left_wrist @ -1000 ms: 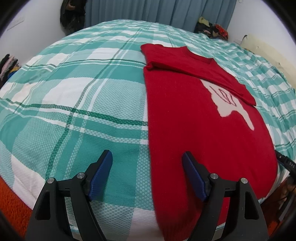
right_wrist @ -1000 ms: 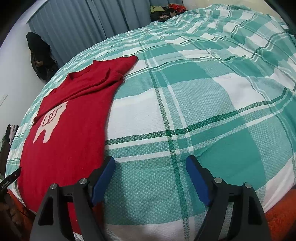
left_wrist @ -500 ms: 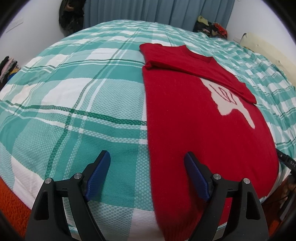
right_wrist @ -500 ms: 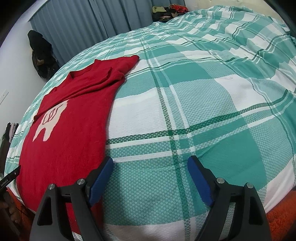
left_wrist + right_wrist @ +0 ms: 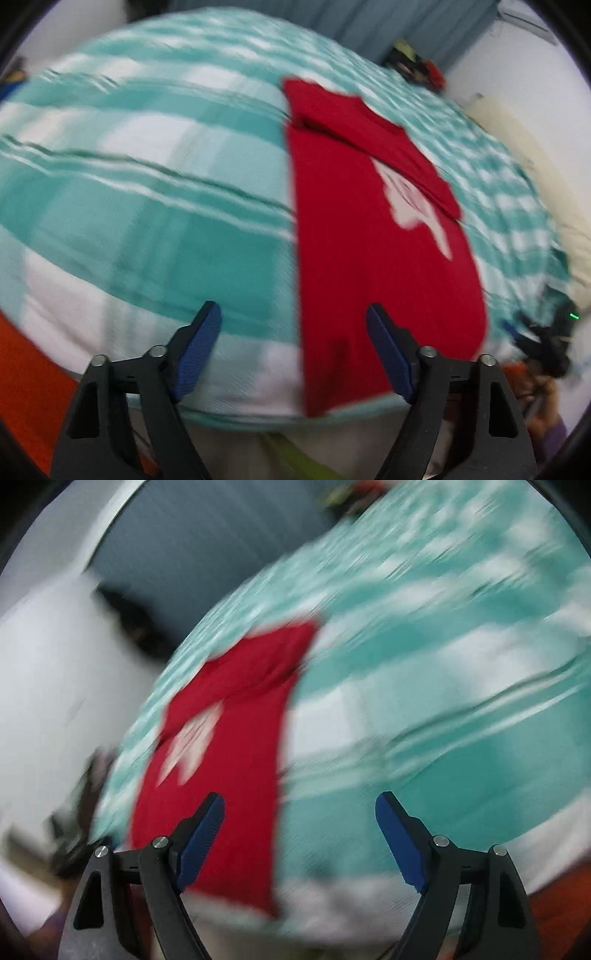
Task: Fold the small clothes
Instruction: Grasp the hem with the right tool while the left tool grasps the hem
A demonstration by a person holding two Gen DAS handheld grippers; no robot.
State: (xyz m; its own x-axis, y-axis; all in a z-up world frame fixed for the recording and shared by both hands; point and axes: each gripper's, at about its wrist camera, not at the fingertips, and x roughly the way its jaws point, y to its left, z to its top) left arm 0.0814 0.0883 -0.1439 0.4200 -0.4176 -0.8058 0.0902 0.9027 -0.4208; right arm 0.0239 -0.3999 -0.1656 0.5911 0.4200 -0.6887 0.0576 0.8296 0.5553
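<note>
A bed (image 5: 147,206) in a green-and-white check cover is filling both blurred views, blue curtains (image 5: 207,542) hanging behind it and an orange rug (image 5: 22,373) showing at its near edge. The red sweater (image 5: 369,236) is lying flat on the cover, a white motif (image 5: 413,206) showing, sleeves folded across the top. The left gripper (image 5: 293,347) and right gripper (image 5: 299,834) are hovering over the near edge, jaws wide apart, holding nothing.

a bed (image 5: 155,206) in teal-and-white plaid carried a red sweater (image 5: 362,258) lying flat, reaching its near edge.
</note>
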